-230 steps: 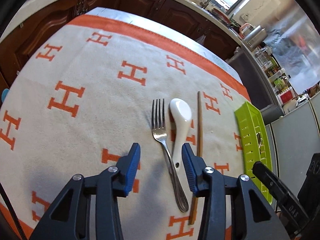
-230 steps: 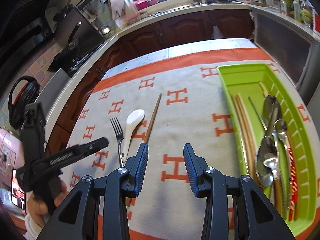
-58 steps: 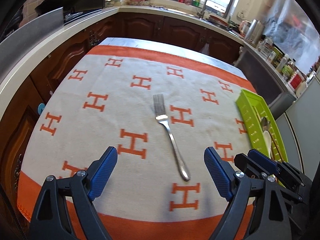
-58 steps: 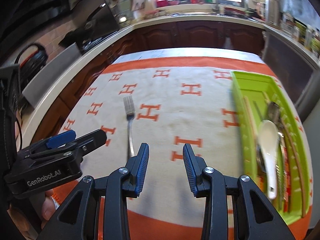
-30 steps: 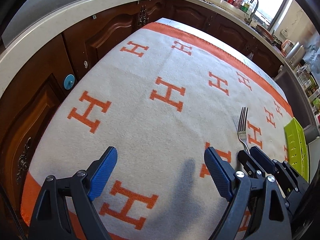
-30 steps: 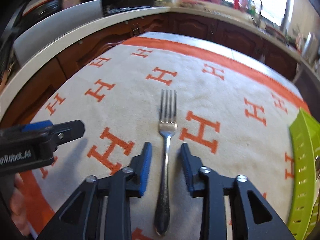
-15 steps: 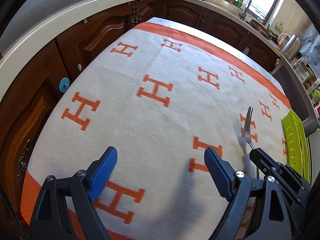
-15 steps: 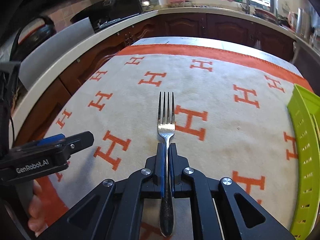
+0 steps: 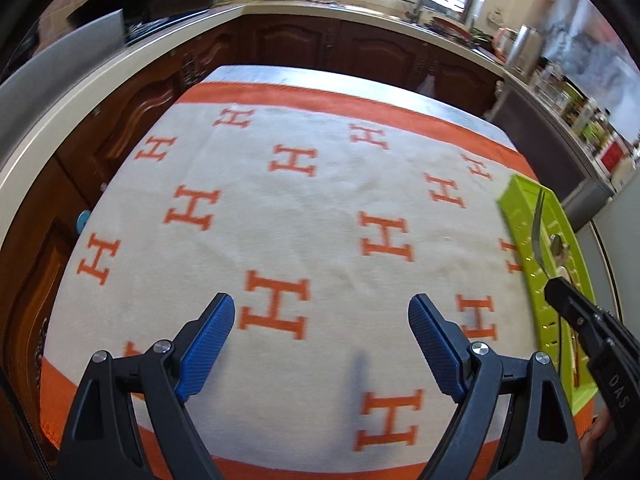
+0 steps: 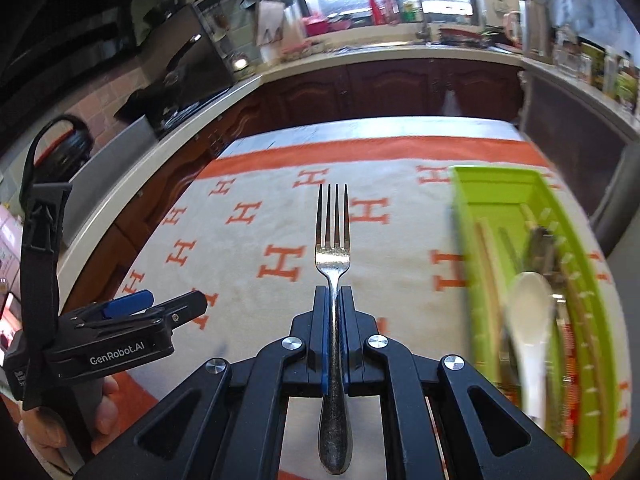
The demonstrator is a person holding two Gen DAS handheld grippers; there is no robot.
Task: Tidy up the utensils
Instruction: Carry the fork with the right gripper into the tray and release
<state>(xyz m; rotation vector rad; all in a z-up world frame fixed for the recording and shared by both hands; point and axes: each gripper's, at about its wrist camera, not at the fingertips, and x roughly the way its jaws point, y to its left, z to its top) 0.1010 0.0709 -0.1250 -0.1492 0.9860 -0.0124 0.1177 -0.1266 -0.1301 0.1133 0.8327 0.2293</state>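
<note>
While the right gripper (image 10: 333,300) is clamped tight on the fork (image 10: 333,256), pinching the handle just below the neck, the tines stick straight out ahead and the handle's fat end pokes back between the black arms. So the fork is up off the cloth (image 10: 248,248), held in the air over that white cover with the orange H pattern and orange border. Off to the right sits the green tray (image 10: 496,184), lying on the cloth, with a white spoon (image 10: 528,320), some chopsticks and a few metal pieces inside it, though that side is pretty blurry so I can't sort out exactly what's what.

From the left wrist camera, the left gripper (image 9: 322,344) is spread wide with nothing between its blue pads (image 9: 206,344), just hanging over the near part of the cloth. You can see the fork there too, at the far right, edge-on above the green tray's near wall, with the right gripper's black body below it. A hand (image 10: 100,412) wraps the left gripper's handle in the right camera's lower left corner.
</note>
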